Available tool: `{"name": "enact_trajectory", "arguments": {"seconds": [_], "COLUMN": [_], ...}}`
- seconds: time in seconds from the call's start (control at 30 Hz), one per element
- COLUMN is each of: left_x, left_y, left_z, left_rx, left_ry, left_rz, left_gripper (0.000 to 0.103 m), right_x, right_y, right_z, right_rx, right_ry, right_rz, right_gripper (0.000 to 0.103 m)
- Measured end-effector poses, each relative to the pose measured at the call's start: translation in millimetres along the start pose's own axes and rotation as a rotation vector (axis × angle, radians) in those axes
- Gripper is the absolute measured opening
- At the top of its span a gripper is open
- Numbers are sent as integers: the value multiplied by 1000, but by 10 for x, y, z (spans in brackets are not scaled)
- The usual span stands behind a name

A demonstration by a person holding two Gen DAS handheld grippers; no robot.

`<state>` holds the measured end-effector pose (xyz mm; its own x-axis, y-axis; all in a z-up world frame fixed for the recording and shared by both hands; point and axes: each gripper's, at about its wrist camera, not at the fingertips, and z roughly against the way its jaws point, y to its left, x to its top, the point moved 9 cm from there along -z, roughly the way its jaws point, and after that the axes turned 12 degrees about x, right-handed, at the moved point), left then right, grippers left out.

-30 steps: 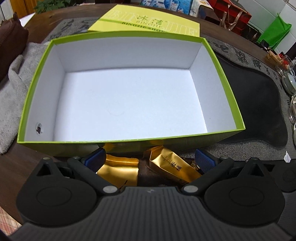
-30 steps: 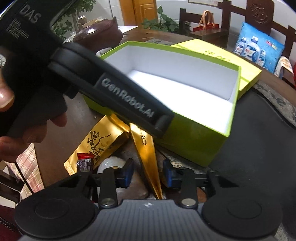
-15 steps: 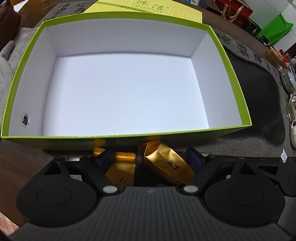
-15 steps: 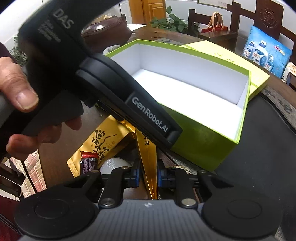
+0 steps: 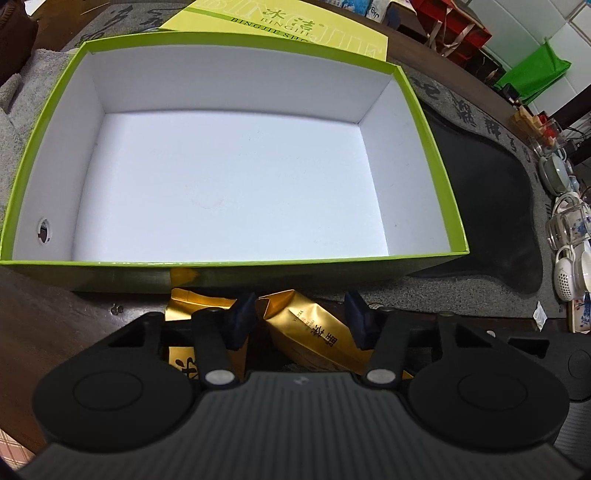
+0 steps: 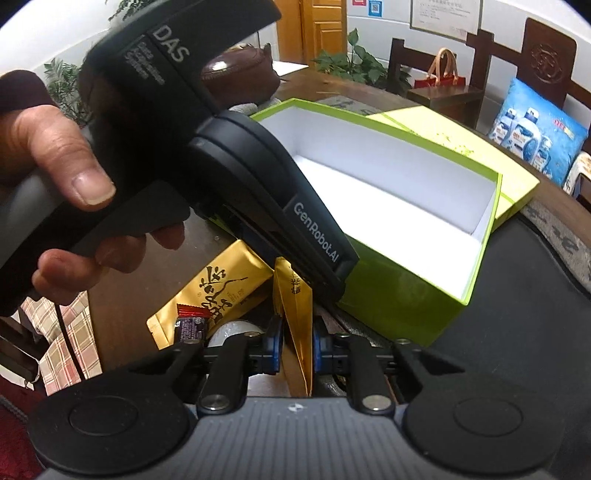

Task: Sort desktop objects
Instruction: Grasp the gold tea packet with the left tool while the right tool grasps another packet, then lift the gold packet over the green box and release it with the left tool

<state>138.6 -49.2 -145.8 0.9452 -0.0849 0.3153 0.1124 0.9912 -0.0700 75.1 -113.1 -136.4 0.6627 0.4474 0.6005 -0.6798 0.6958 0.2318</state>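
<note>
An open green box (image 5: 22, 184) with a bare white inside stands just beyond two gold tea packets. My left gripper (image 5: 299, 320) points down in front of the box, its jaws closing around the right-hand packet (image 5: 314, 332). A thin dark gap still shows at the left pad. In the right wrist view that same packet (image 6: 295, 314) stands on edge, and my right gripper (image 6: 297, 345) is shut on its near end. The second gold packet (image 6: 218, 288) lies flat to the left. The left tool's housing (image 6: 258, 192), held by a hand (image 6: 59, 155), hides the packet's top.
The yellow-green lid (image 5: 280, 26) lies behind the box. A red-wrapped sweet (image 6: 190, 321) and a white round object (image 6: 232, 330) sit by the flat packet. A black tea tray (image 5: 487, 206) and glass and porcelain teaware (image 5: 569, 236) are to the right, a grey towel (image 5: 14, 110) to the left.
The left jaws have drawn in from wide apart to either side of the right-hand packet. The right jaws have shut on the upright packet. Neither hand has moved far.
</note>
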Motion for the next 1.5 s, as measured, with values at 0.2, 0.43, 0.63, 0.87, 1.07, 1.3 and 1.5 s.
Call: {"name": "enact_trajectory", "arguments": {"seconds": [0.2, 0.43, 0.63, 0.87, 1.07, 1.3, 1.5], "left_x": [23, 28, 155, 539, 931, 1292, 1449], "left_y": [-13, -33, -91, -106, -7, 109, 190], "left_z": [58, 174, 508, 1045, 1132, 771, 262], "left_rx": [1, -25, -81, -99, -51, -3, -4], "left_ry": [-18, -16, -53, -194, -257, -235, -163], "left_rz": [15, 43, 69, 61, 49, 18, 14], "left_gripper": [53, 63, 58, 53, 51, 50, 50], "right_x": [18, 56, 172, 524, 865, 1162, 1195], "right_y": [41, 105, 160, 181, 9, -276, -591], "right_z": [78, 226, 480, 866, 888, 546, 132], "right_rx": [-8, -7, -7, -27, -58, -60, -47], "right_ry": [-16, -53, -107, -206, -255, -222, -164], "right_rz": [37, 66, 102, 185, 222, 173, 112], "right_gripper": [14, 14, 14, 14, 14, 14, 14]}}
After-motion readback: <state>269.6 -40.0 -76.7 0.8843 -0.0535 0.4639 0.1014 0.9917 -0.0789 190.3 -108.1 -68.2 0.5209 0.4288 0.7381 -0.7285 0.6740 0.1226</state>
